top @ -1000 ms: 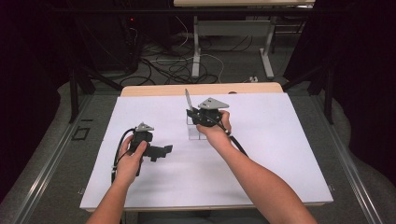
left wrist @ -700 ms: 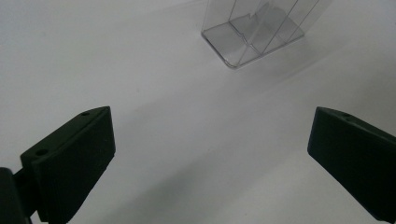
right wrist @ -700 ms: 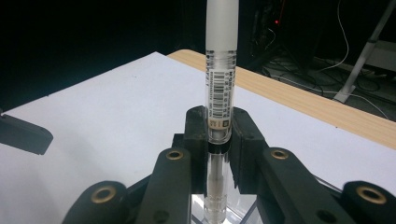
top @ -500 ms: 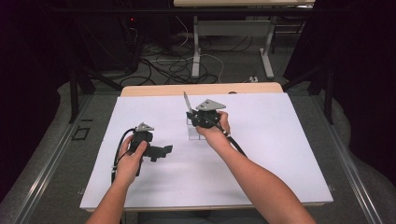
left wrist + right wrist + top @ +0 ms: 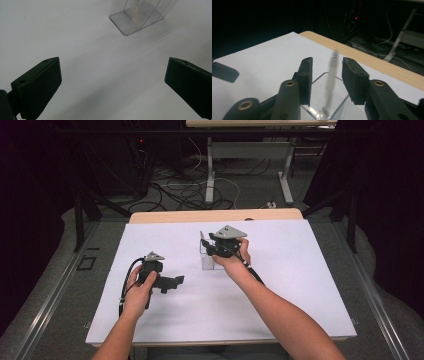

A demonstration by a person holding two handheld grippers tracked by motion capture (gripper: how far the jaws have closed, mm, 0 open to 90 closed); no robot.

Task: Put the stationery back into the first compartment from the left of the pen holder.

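A clear plastic holder (image 5: 208,261) stands mid-table on the white sheet, and a slim grey pen (image 5: 201,239) stands in it, leaning left. My right gripper (image 5: 207,247) hovers over the holder. In the right gripper view its jaws flank the pen (image 5: 331,75) with a gap on each side above the holder's rim (image 5: 320,77), so my right gripper (image 5: 328,62) is open. My left gripper (image 5: 173,282) rests low at the left with nothing in it. Its jaws are spread wide in the left gripper view (image 5: 112,82), aimed at the holder (image 5: 136,18).
The white sheet (image 5: 300,285) covers most of the table, with a wooden strip (image 5: 215,215) bare along the far edge. Beyond it are cables and table legs on a dark floor. One jaw of the left gripper (image 5: 223,71) appears at the left of the right gripper view.
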